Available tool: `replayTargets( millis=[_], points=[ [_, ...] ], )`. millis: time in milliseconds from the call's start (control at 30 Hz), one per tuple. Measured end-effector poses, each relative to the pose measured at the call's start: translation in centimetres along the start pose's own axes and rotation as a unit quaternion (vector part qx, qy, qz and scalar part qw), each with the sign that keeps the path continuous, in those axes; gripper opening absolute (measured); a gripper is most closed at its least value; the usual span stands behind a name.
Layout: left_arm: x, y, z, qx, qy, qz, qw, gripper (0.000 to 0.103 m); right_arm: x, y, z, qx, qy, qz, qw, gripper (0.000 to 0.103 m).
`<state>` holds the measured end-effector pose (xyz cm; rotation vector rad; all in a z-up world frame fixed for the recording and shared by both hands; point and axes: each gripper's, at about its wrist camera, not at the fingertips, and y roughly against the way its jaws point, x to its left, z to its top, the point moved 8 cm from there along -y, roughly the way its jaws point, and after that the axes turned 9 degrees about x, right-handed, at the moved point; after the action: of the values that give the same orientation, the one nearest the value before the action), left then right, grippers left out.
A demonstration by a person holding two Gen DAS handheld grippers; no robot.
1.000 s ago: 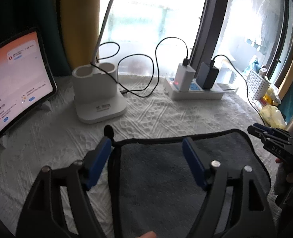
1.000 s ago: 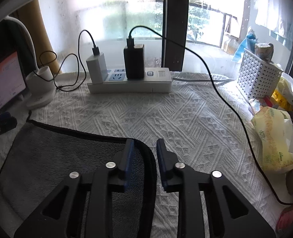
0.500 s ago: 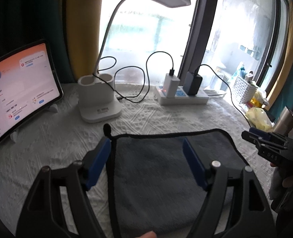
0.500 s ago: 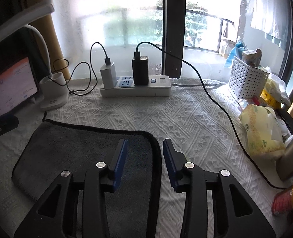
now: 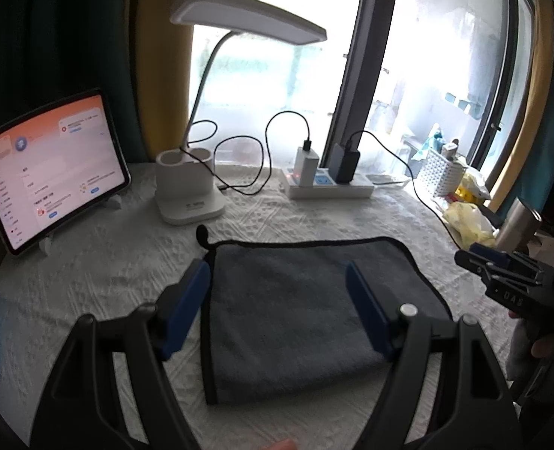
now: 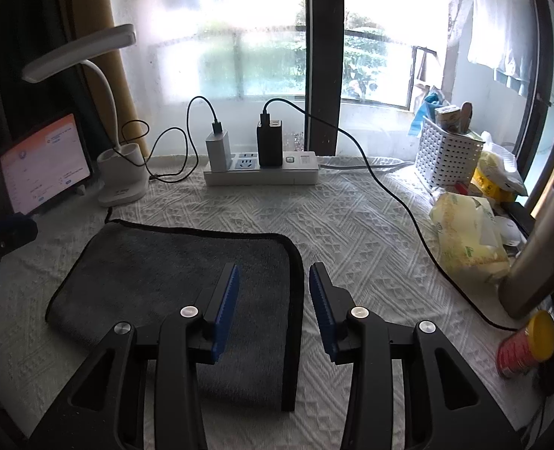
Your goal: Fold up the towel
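Folded grey towel (image 5: pixel 307 311) lying flat before the power strip (image 6: pixel 261 176); left gripper (image 5: pixel 277 311) and right gripper (image 6: pixel 273 307) above it, both spread, pinching nothing.

The only lettering that can be made out is "DAS", in pale capitals on the black body of the right gripper (image 5: pixel 502 273) seen from the left wrist view, while the tablet (image 5: pixel 53 168) screen and the lamp base (image 5: pixel 188 197) label carry print too small to read.
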<state>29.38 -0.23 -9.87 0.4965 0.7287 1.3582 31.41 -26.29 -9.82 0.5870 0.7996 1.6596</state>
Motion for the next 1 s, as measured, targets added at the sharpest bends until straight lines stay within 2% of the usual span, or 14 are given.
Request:
replayTargets(
  millis=[567,1000],
  points=[
    [-2.3,6.7,-3.3,-0.029,-0.005,0.002,0.9996,0.077,1.0,6.5,-3.4,-0.037,0.0,0.009,0.999,0.042],
    [-4.7,13.3,-5.0,-0.074,-0.022,-0.004,0.997,0.077,1.9,12.2,-5.5,-0.078,-0.005,0.009,0.997,0.042]
  ],
)
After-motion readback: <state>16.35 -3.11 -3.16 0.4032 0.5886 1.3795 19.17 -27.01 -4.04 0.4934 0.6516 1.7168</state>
